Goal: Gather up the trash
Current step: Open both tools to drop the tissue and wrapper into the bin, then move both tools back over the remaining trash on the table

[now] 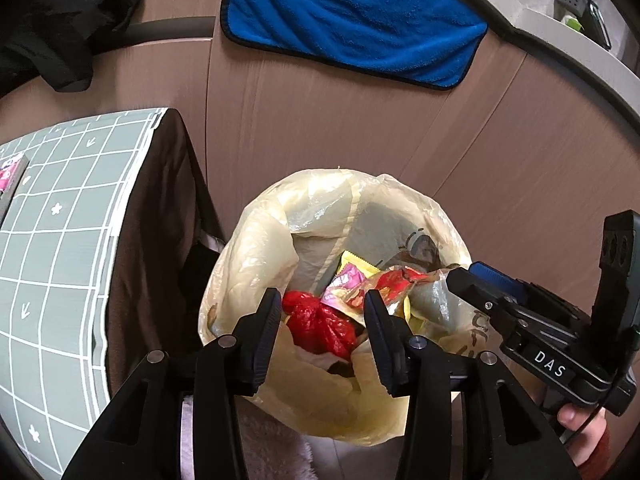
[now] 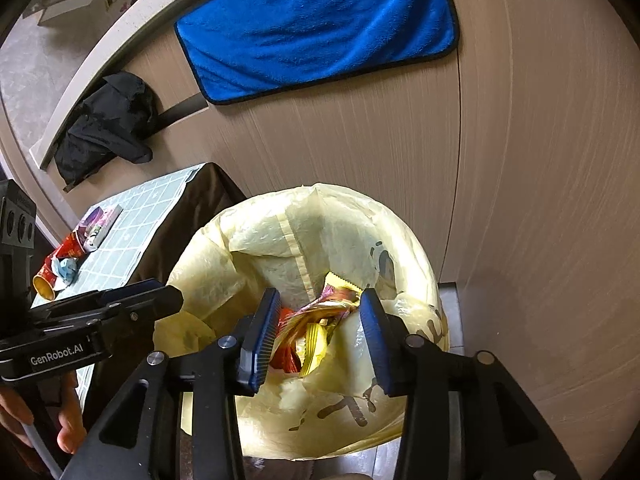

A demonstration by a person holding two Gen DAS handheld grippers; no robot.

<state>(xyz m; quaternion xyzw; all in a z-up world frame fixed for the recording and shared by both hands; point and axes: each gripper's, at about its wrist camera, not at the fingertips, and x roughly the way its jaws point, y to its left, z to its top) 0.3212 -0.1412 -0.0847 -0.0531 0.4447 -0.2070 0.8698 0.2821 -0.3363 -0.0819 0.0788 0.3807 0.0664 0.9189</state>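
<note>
A bin lined with a pale yellow plastic bag (image 1: 256, 248) (image 2: 248, 248) stands on the floor by the table. Inside lie a crumpled red plastic piece (image 1: 320, 324) and shiny coloured wrappers (image 1: 360, 288) (image 2: 320, 320). My left gripper (image 1: 324, 336) hangs open over the bag's mouth, with nothing pressed between its fingers. My right gripper (image 2: 318, 336) is open too, just above the wrappers; from the left wrist it shows at the right (image 1: 464, 280). On the table lie a tipped red paper cup (image 2: 60, 260), a crumpled blue tissue (image 2: 66, 270) and a small carton (image 2: 98, 224).
The table with a grey-green grid mat (image 1: 60, 240) (image 2: 152, 216) stands left of the bin, a brown cloth hanging at its edge. A blue towel (image 1: 352, 20) (image 2: 320, 28) hangs on the cabinet front behind. A black garment (image 2: 108, 124) hangs at the far left.
</note>
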